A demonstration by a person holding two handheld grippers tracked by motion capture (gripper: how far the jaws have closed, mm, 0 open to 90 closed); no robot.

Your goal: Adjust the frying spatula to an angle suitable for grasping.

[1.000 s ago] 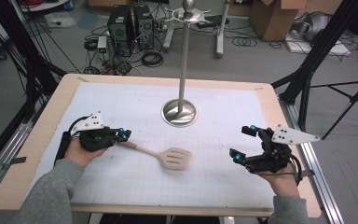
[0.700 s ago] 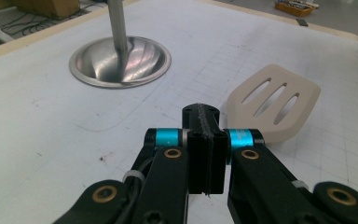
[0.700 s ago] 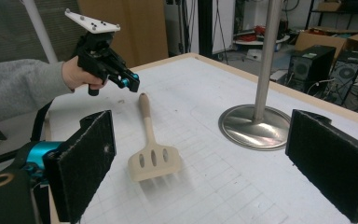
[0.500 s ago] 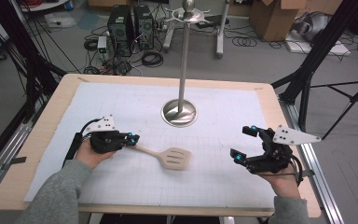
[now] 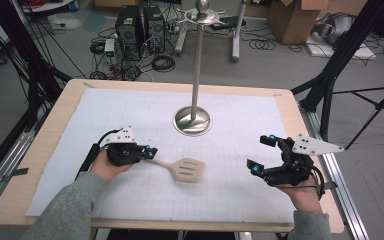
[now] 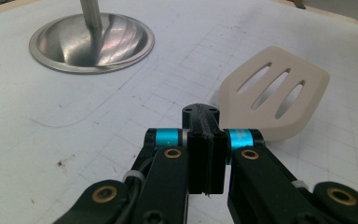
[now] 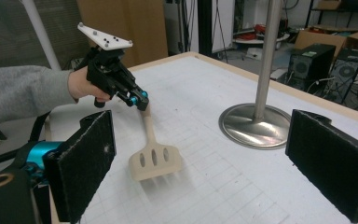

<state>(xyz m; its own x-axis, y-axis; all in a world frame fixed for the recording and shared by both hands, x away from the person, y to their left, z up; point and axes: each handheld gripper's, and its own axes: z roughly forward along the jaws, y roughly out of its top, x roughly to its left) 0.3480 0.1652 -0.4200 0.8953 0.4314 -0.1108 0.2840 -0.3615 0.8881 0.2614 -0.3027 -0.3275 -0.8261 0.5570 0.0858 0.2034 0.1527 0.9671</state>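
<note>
A beige slotted spatula [image 5: 185, 169] [image 6: 275, 93] [image 7: 154, 161] lies flat on the white grid mat [image 5: 130, 110], its head toward the right. My left gripper [image 5: 151, 152] [image 6: 201, 114] [image 7: 142, 103] is shut, pads pressed together. Its tips sit at the handle's left end and hide that end from the left gripper view. I cannot tell whether they touch the handle. My right gripper [image 5: 260, 154] [image 7: 200, 158] stands wide open near the mat's right edge with nothing between its pads. It faces the spatula from well to the right.
A tall metal stand rises from a round steel base [image 5: 192, 121] [image 6: 91, 44] [image 7: 254, 126] at the mat's far middle, with hooks at the top of its pole [image 5: 196, 65]. Computers, cables and tripod legs crowd the floor beyond the wooden table edge [image 5: 50, 125].
My left gripper has slid right and down, from beside the handle to its end, jaws shut throughout. The spatula and the right gripper have stayed put.
</note>
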